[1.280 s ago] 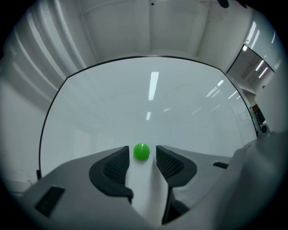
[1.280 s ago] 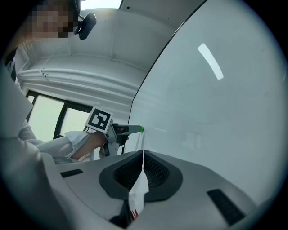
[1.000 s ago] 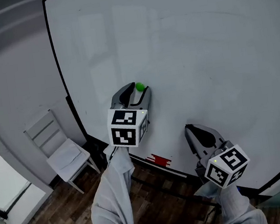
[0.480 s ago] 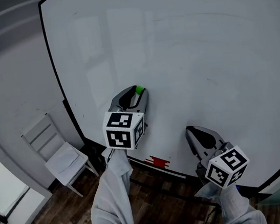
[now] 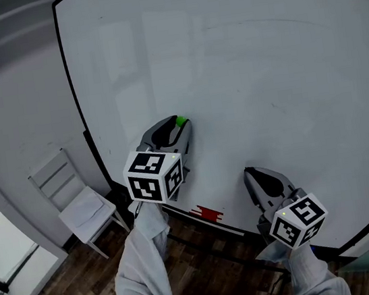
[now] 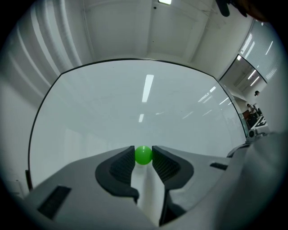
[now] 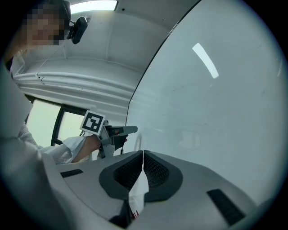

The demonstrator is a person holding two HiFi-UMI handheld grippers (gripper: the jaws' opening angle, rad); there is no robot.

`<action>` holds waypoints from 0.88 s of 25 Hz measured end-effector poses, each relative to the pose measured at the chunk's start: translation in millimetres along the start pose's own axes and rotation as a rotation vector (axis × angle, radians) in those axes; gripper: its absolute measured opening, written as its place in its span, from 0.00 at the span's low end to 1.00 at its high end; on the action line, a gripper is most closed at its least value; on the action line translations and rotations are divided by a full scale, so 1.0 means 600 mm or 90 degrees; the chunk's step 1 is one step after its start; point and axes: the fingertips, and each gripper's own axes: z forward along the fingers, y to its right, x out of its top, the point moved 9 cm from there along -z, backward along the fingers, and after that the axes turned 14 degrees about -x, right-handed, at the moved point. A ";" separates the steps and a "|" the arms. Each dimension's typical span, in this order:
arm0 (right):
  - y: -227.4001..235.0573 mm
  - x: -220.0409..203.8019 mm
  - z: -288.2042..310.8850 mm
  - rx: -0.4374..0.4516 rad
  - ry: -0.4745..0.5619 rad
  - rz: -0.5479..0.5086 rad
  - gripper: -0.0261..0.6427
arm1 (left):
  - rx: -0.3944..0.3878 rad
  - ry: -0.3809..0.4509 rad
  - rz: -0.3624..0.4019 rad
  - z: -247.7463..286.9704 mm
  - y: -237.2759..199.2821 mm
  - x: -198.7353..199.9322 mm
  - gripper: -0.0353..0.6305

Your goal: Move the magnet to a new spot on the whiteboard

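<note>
Magnet (image 5: 181,120), head view: we noted it low left on the whiteboard (image 5: 261,64), at the left gripper (image 5: 177,125) tips; right gripper (image 5: 253,174) well apart, lower right.
Left gripper view: jaws had just been closing; both pads pressed its sides, so it lay dead ahead.
Right gripper view: jaws together, nothing between them.

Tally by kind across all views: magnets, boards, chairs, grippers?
green magnet: 1
whiteboard: 1
white chair: 1
grippers: 2 (left gripper, jaws have just been closing, magnet between them; right gripper)
Total: 5
</note>
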 end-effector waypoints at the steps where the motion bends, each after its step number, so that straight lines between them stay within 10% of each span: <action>1: 0.000 0.000 -0.001 -0.002 0.001 0.001 0.08 | 0.000 0.002 -0.004 -0.006 0.002 -0.002 0.24; 22: -0.040 -0.083 -0.087 -0.059 -0.021 -0.043 0.08 | -0.014 -0.040 -0.128 -0.162 0.117 -0.181 0.24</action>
